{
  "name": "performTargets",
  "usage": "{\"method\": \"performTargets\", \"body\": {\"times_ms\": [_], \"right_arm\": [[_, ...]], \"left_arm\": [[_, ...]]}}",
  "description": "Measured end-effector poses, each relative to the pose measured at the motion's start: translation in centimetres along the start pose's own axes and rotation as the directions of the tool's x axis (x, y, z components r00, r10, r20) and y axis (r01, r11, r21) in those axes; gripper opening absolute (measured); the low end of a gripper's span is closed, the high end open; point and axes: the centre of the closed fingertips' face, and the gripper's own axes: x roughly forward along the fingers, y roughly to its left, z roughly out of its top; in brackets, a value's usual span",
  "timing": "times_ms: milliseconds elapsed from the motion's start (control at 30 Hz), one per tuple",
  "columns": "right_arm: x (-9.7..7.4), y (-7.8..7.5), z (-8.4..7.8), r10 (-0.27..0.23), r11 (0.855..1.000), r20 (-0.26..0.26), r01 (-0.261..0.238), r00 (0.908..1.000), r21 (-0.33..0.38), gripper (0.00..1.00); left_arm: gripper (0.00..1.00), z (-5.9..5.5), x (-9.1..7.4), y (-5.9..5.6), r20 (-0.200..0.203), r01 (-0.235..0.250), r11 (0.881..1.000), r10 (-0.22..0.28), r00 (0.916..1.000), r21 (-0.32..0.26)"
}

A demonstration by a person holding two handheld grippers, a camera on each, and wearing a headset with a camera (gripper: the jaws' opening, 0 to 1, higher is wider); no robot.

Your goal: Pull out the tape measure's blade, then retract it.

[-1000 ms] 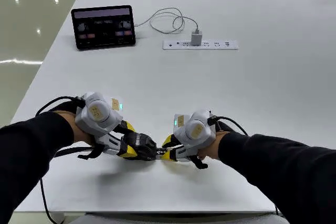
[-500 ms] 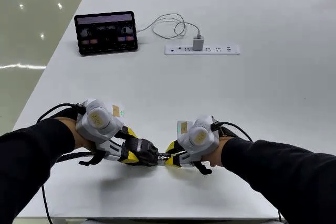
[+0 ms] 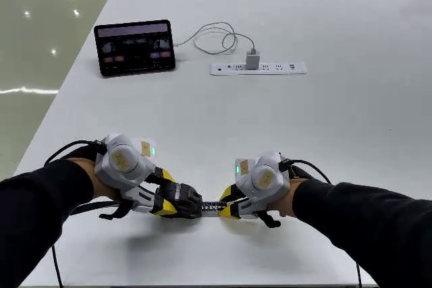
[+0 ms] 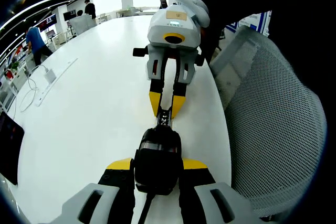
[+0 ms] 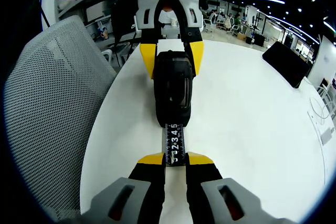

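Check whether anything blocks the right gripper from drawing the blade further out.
Nothing visible does: the right gripper pinches the blade, the left gripper clamps the tape measure, and open table lies outward.

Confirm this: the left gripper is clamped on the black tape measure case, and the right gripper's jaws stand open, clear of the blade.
Wrong on the right gripper: it is shut on the blade, pinching its numbered end, as the right gripper view shows. The left gripper is clamped on the black tape measure case.
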Motion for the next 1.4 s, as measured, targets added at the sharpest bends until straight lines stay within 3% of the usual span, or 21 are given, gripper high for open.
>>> {"method": "performTargets", "body": {"times_ms": [1400], "right_arm": [[-2.2, -0.2, -2.4, -0.018, 0.998, -0.001, 0.018, 0.9998, 0.052, 0.09]], "left_arm": [[0.28, 0.0, 0.1, -0.1, -0.007, -0.008, 1.0, 0.008, 0.9999, 0.005]]}}
